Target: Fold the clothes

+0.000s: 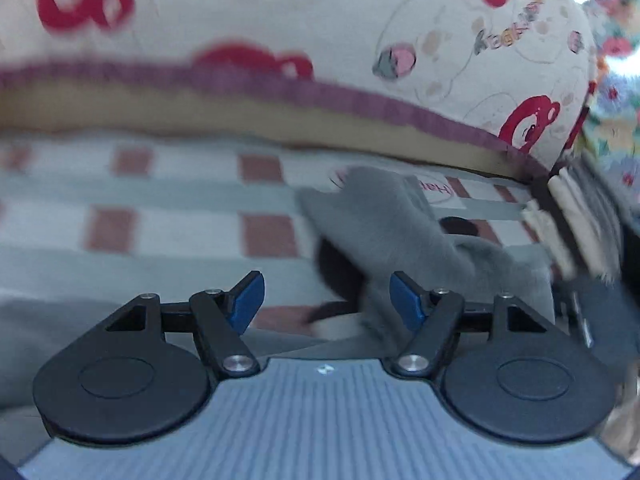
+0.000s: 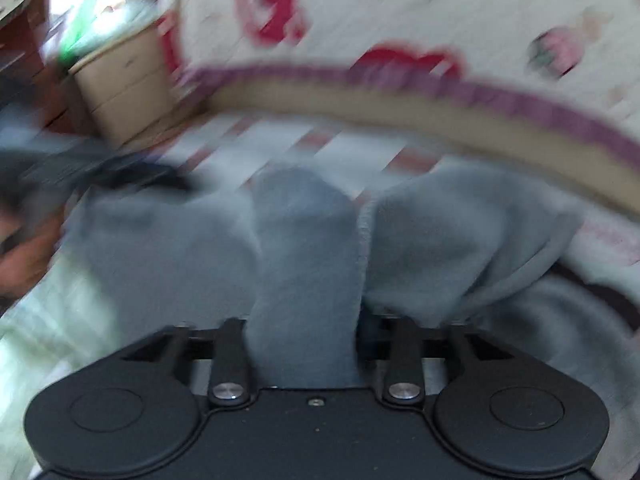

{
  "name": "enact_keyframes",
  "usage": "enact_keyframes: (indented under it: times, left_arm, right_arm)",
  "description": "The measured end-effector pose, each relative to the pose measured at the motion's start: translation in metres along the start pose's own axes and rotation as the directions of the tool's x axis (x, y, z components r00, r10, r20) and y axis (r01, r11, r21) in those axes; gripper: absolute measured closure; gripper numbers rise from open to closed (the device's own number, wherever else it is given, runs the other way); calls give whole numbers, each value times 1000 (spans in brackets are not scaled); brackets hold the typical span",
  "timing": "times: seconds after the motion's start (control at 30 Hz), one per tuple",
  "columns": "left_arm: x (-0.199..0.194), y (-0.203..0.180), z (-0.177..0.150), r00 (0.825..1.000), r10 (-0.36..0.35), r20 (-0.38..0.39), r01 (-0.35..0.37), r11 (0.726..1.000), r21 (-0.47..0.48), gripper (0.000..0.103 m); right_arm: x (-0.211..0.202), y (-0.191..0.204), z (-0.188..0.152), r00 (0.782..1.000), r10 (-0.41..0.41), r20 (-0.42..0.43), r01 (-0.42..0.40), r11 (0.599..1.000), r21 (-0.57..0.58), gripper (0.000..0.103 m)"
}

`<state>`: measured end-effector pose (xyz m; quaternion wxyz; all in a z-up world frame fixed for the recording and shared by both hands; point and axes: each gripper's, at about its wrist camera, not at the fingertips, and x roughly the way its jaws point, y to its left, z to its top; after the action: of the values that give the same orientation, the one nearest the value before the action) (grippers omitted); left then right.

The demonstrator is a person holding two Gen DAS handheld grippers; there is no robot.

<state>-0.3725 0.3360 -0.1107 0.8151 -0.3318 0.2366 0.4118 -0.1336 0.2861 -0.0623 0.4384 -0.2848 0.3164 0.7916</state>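
A grey fleece garment [image 2: 460,240] lies bunched on the checked bed sheet [image 1: 180,200]. One fold of it runs straight back between the fingers of my right gripper [image 2: 306,316], which is shut on it; the cloth hides the fingertips. In the left wrist view the same grey garment [image 1: 384,232] rises in a peak ahead and to the right. My left gripper [image 1: 330,300] hangs open just in front of it. Its blue pads [image 1: 250,296] stand wide apart with nothing between them, and the right pad is at the cloth's edge.
A cream quilt [image 1: 320,12] with red prints and a purple hem lies across the back of the bed. A beige cabinet [image 2: 124,80] stands at the far left in the right wrist view. A person's hand [image 2: 20,268] and a dark blurred object [image 2: 80,172] are at the left.
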Motion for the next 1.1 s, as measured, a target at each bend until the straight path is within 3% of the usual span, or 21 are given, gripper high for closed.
enact_keyframes:
  times: [0.07,0.13,0.2,0.3,0.33,0.4,0.47,0.53,0.57,0.63,0.67,0.77,0.8,0.83,0.87,0.9,0.93,1.03,1.1]
  left_arm:
    - [28,1,7,999,-8,-38,6,998,-60,34]
    - [41,-8,13,999,2,-49,-4,999,-47,34]
    - [44,-25,18,999,8,-32,-7,999,31,34]
    - [43,-55,25,1000,22,-8,-21,986,166,32]
    - [44,-64,29,1000,24,-6,-23,979,202,31]
    - [49,-80,35,1000,1,-23,5,971,238,29]
    - [63,-92,43,998,-32,-60,46,971,237,27]
    - [77,-105,49,993,-59,-101,82,967,243,27]
    - [85,-113,50,990,-61,-128,94,959,268,27]
    - [103,-133,46,973,-29,-229,113,925,362,25]
    - [115,-143,39,960,31,-280,96,898,430,25]
    - [140,-152,13,931,232,-281,-34,823,567,25]
    - [145,-148,6,922,265,-281,-56,812,581,25]
    - [147,-141,3,919,278,-279,-70,812,579,31]
    - [145,-132,1,922,267,-279,-66,822,566,44]
    - [140,-123,1,928,242,-282,-50,834,550,77]
    - [135,-114,1,933,227,-280,-44,844,534,87]
    - [110,-88,5,937,287,-197,-150,843,517,92]
    - [94,-68,11,930,337,-149,-230,847,480,92]
  right_arm:
    - [-16,0,-4,1000,-20,-7,20,999,-33,45]
    - [-41,-5,-6,1000,-20,23,20,1000,-14,46]
    - [-76,-22,-7,992,27,123,-40,994,102,44]
    - [-121,-58,-22,943,13,333,-126,939,320,31]
    - [-127,-74,-27,931,-27,363,-131,906,403,31]
    - [-124,-99,-37,932,-190,309,-22,821,571,30]
    - [-114,-130,-49,922,-366,124,178,686,706,30]
    - [-98,-162,-66,906,-415,-85,317,532,785,30]
    - [-91,-175,-75,906,-398,-144,339,478,810,30]
    - [-87,-195,-86,915,-363,-176,324,400,857,31]
    - [-87,-203,-91,918,-353,-179,312,367,876,31]
    - [-83,-210,-92,903,-379,-203,345,355,869,31]
    - [-80,-211,-91,903,-377,-207,348,357,867,31]
    - [-76,-211,-91,903,-375,-212,352,358,865,31]
    - [-73,-212,-91,902,-373,-216,355,359,863,31]
    - [-69,-212,-90,902,-371,-220,358,361,861,31]
    - [-66,-212,-90,902,-369,-224,362,362,859,31]
    - [-59,-214,-88,903,-366,-224,362,367,857,29]
    - [-58,-215,-86,906,-368,-209,349,372,860,24]
